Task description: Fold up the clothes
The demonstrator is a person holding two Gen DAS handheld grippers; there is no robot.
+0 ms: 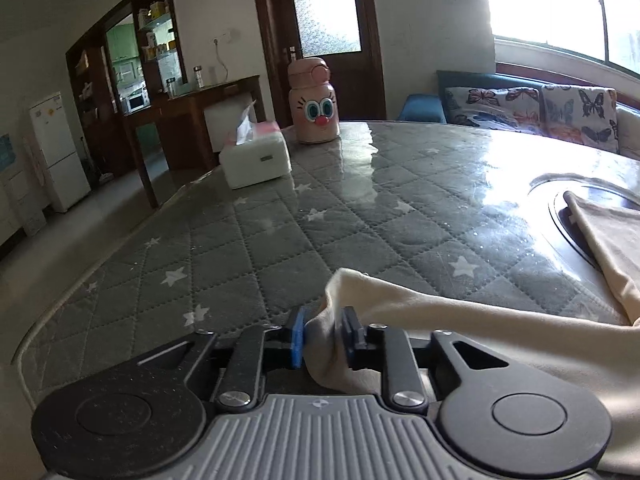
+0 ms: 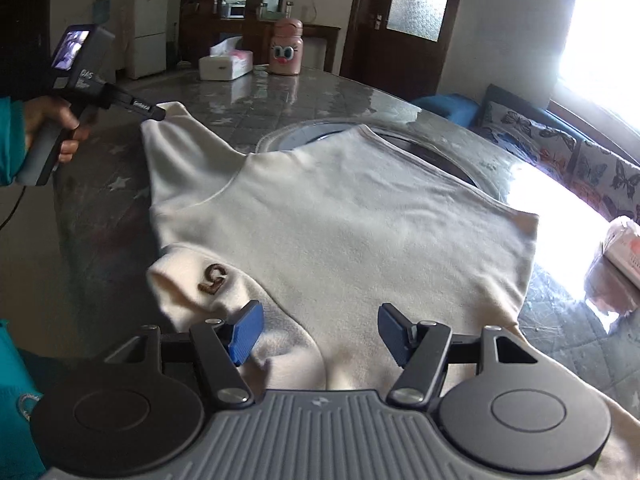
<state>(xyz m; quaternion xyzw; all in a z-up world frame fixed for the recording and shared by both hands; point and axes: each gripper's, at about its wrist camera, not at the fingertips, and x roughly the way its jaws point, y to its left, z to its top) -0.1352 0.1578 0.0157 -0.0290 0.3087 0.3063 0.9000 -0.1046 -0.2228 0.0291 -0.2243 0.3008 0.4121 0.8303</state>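
Sweatshirt (image 2: 340, 216), cream, lies spread on the table (image 1: 360, 208), one sleeve run out toward the left side, a brown "G" patch (image 2: 213, 278) showing on the near folded part. Part of the garment covers a round dark recess (image 2: 420, 148) set in the tabletop.

Left gripper (image 1: 322, 342): blue pads clenched on a bunched bit of the cream fabric at the sleeve end. Seen from the right wrist view, its tip (image 2: 154, 112) sits at the sleeve's far corner, and a hand (image 2: 52, 128) in a teal sleeve (image 2: 12, 140) grips its handle.

Right gripper (image 2: 320, 330): fingers spread wide, released, nothing between them; poised above the near edge of the sweatshirt.

Surface: grey quilted cover with white stars (image 1: 174, 278), under a glossy clear sheet that throws strong glare from the window (image 1: 560, 4).

On the far end of the table: pink bottle with a cartoon face (image 1: 314, 104), and just beside it a white tissue box (image 1: 256, 156). At the right edge, a pink-and-white package (image 2: 622, 252).

Room: dark wooden door with frosted glass (image 1: 324, 12), white fridge (image 1: 56, 152), wooden sideboard (image 1: 192, 108), shelving with a microwave behind. Bench under the window with butterfly-print cushions (image 1: 536, 112).
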